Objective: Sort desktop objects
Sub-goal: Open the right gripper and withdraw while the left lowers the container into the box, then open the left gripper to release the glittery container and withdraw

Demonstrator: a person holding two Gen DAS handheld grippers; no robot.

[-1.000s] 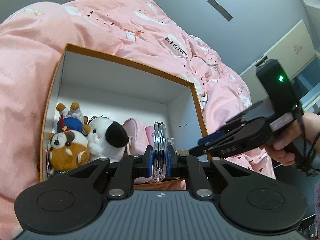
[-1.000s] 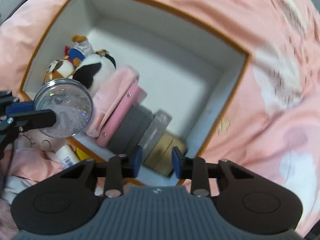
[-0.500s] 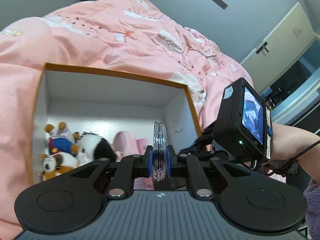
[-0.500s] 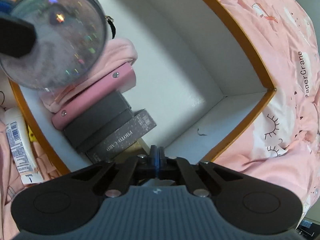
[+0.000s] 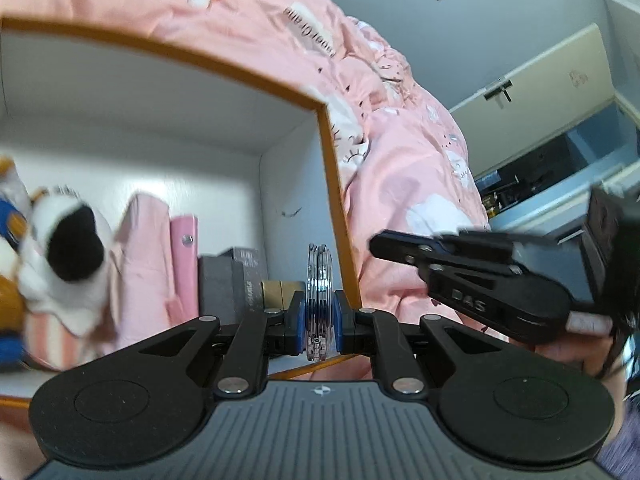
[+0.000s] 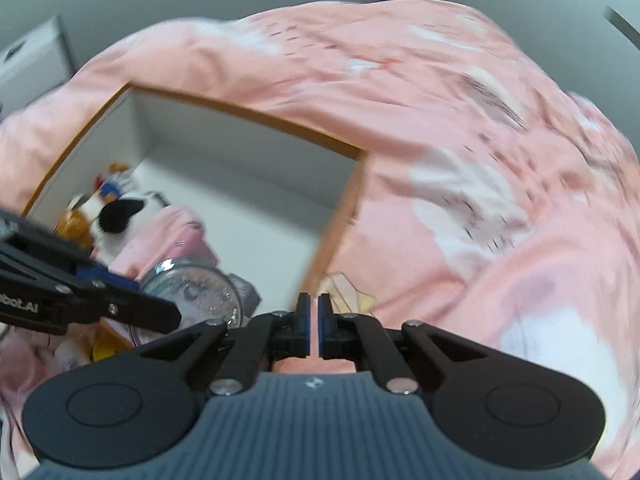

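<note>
A pink bedspread (image 6: pixel 460 128) carries an orange-rimmed white box (image 5: pixel 332 184). The left gripper (image 5: pixel 319 322) is clenched on a clear round disc (image 5: pixel 319 280), edge-on above the box's near right corner. The right gripper (image 6: pixel 314 330) is closed, empty, over the bedspread. Risk, as judged: the thin disc could slip, or strike the rim.

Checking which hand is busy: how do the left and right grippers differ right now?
The left gripper is shut on a clear round disc held edge-on; the right gripper is shut on nothing. The left sits over the orange-edged box; the right points at the pink blanket beside it. Both are black with blue pads.
</note>
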